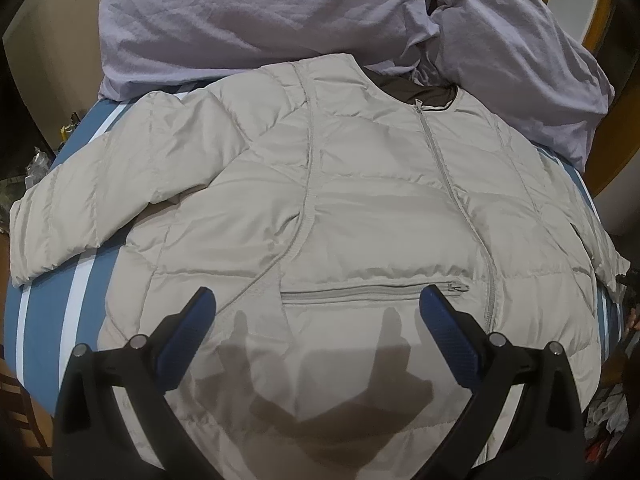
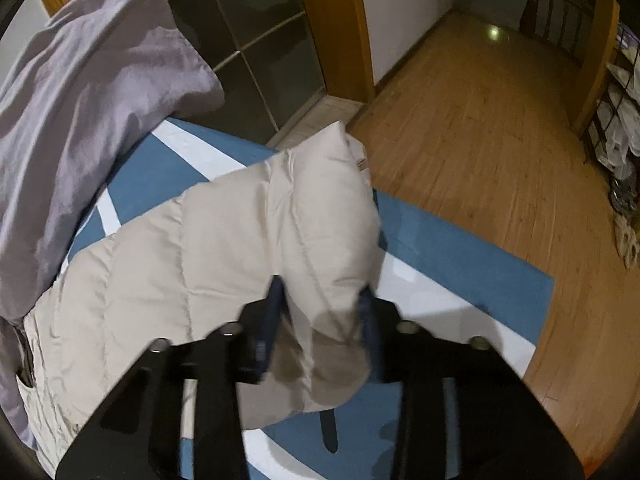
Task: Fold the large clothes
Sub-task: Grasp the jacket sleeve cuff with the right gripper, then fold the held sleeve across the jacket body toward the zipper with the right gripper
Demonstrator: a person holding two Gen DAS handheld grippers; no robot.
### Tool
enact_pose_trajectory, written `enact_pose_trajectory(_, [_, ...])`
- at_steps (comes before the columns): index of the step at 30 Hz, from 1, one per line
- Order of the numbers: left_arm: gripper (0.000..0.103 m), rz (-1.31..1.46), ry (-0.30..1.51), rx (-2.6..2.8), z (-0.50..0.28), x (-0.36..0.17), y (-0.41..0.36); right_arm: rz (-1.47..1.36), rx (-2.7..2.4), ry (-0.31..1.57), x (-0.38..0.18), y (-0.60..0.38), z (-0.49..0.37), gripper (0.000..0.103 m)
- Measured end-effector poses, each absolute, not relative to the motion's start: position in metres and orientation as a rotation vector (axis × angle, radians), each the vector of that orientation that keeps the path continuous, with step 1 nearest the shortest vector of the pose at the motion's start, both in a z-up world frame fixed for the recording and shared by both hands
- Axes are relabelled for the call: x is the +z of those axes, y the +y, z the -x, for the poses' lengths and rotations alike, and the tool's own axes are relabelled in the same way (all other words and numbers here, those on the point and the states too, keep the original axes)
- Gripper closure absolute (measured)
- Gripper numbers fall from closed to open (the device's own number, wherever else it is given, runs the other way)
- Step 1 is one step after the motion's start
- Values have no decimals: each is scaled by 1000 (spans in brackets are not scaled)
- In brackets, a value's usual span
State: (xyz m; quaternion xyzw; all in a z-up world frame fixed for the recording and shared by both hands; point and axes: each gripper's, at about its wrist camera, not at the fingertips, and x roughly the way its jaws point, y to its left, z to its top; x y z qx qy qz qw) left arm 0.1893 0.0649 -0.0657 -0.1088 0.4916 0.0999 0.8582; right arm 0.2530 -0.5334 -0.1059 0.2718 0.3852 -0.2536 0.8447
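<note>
The quilted jacket [image 1: 360, 208] is pale beige-grey with a matching zipper and a black collar lining. Beneath the jacket, the bed cover [image 1: 44, 320] is blue with white stripes. Behind the jacket lies a lilac duvet [image 1: 240, 20]. Beside it, the floor [image 2: 480, 140] is orange-brown wood.

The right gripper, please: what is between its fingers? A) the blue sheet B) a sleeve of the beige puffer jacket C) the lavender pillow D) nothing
B: in the right wrist view the right gripper has its fingers closed around the puffy sleeve of the beige puffer jacket.
</note>
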Motion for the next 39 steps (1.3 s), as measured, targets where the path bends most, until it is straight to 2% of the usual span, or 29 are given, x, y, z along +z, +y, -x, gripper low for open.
enact_pose_trajectory(2, [2,228,1030,205,-190,-65,63,-520,-538,803,-96,-526,-258,81])
enact_pose_trajectory(4, [2,228,1028,203,-189,-65,62,-470,-529,787,-85,-518,-266,83])
enact_pose_trajectory(10, [2,235,1014,203,-184,-61,62,-392,-394,710,-43,-471,-289,84])
enact_pose_trajectory(17, [2,255,994,223,-175,-55,70,-291,-133,703,-13,-368,-325,84])
enact_pose_trajectory(23, [2,286,982,254,-162,-53,83,-178,79,776,-23,-261,-354,84])
enact_pose_trajectory(30, [2,322,974,300,-148,-55,101,-164,197,870,-50,-193,-362,85])
enact_pose_trajectory(34, [2,339,972,322,-144,-56,108,-168,286,909,-55,-155,-363,93])
enact_pose_trajectory(39, [2,353,966,341,-140,-56,115,-60,361,906,-52,-103,-358,93])
